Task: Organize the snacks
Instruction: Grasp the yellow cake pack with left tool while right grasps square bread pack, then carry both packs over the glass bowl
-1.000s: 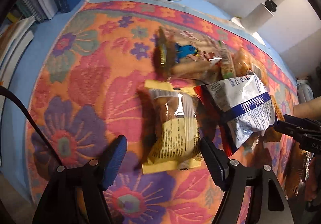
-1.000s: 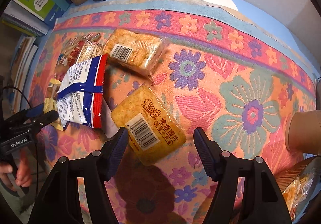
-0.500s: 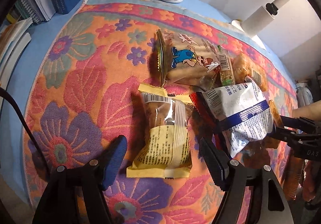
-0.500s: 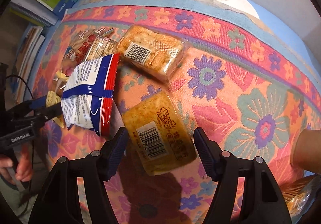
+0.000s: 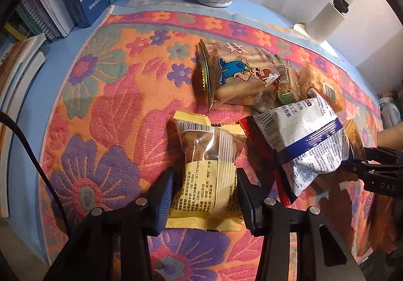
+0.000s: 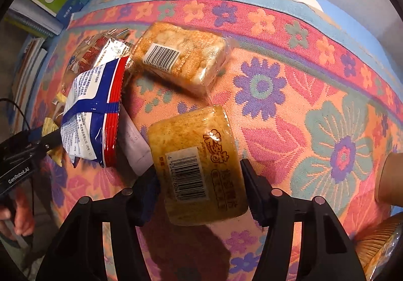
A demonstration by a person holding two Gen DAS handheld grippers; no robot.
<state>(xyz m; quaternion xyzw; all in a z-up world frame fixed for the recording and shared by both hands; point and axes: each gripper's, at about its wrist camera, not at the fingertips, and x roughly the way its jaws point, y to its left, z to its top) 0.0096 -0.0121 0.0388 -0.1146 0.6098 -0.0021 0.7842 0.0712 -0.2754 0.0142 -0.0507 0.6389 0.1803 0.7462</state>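
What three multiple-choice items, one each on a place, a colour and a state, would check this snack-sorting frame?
1. Where does the yellow-wrapped pastry packet lie?
A. between the left gripper's fingers
B. on the books
C. under the vase

2. What colour is the band across the white chip bag?
A. green
B. blue
C. black

3. How does the right gripper stand to the orange cracker pack?
A. far above it
B. shut beside it
C. a finger at each side of it

Answers:
1 A: in the left wrist view the left gripper has a blue pad at each side of the packet.
2 B: a blue band crosses the bag, beside a red edge.
3 C: the pack's sides meet both fingers in the right wrist view.
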